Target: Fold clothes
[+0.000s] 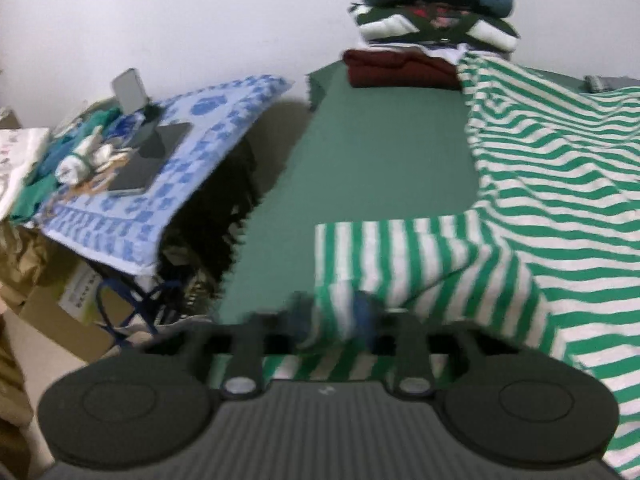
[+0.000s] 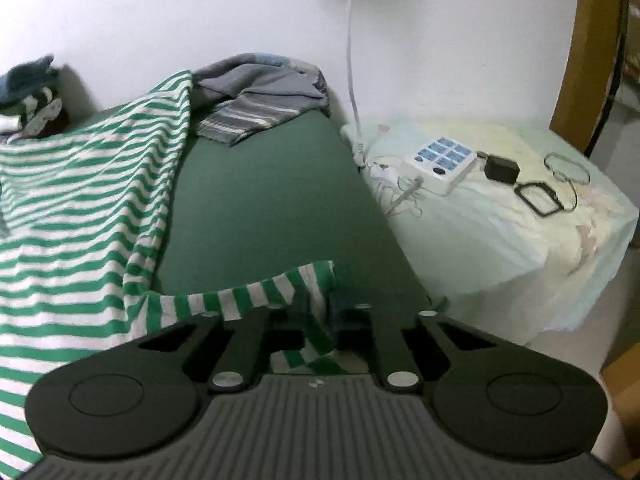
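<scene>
Both my grippers pinch the striped shirt's sleeves.

The left gripper [image 1: 334, 316] and right gripper [image 2: 322, 312] each clamp a sleeve of the striped shirt [image 1: 540, 184], spread (wrinkled) on the green table [image 1: 368, 152].

Left tongs [image 1: 334, 318] pinch the striped shirt's [image 1: 540, 184] sleeve over the green table [image 1: 380, 152]; folded clothes [image 1: 424, 28] stacked beyond.

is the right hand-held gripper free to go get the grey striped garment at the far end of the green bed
Probably not yet. The right hand-held gripper is shut on a sleeve of the green-and-white striped shirt. The bare green bed up to the grey striped garment looks clear, but it must let go first.
</scene>
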{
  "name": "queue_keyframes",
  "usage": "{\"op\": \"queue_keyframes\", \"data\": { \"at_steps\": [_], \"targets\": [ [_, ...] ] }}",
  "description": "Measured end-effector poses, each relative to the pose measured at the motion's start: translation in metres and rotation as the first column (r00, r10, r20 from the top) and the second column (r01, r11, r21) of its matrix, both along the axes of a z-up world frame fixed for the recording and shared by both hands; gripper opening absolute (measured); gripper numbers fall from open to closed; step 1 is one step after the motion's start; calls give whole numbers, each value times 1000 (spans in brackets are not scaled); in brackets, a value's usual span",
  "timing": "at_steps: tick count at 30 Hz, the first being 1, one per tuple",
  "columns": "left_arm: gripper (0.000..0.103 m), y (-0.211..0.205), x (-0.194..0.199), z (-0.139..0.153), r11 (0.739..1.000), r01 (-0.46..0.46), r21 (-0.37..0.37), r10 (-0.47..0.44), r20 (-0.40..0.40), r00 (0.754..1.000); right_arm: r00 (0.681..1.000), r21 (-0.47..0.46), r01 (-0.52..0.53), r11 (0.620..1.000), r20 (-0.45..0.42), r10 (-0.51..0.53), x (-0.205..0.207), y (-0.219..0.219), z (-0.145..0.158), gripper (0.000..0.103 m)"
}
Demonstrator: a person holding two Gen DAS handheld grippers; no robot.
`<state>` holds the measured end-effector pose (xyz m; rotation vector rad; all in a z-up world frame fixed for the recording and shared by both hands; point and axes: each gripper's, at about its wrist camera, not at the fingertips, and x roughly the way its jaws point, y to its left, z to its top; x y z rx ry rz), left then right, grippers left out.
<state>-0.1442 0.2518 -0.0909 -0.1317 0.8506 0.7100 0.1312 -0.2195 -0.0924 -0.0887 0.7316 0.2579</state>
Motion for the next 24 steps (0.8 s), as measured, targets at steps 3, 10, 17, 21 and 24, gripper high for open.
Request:
{"op": "queue_keyframes", "data": {
  "at_steps": [3,10,17,21,24],
  "targets": [
    [21,-3,2,-2,998,-12,60,14,-35,999,999,-28,40,999,18,-40,4,-5,-2,5],
    [4,2,-33,-1,992,-101,82,107,-69,992,996,-67,76,995,45,-73,7,4,-4,15],
    [6,-3,-75,24,996,-58,-62,61,47,997,993,104,40,994,102,-51,-33,6,39,44],
    [25,-33,-75,25,961,62,-270,-20,156,988,939,246,-334,910,4,344,-76,52,51,45],
    [16,-42,-68,9,921,20,-390,49,166,985,871,224,-478,850,-10,492,-108,90,44,46]
  ]
}}
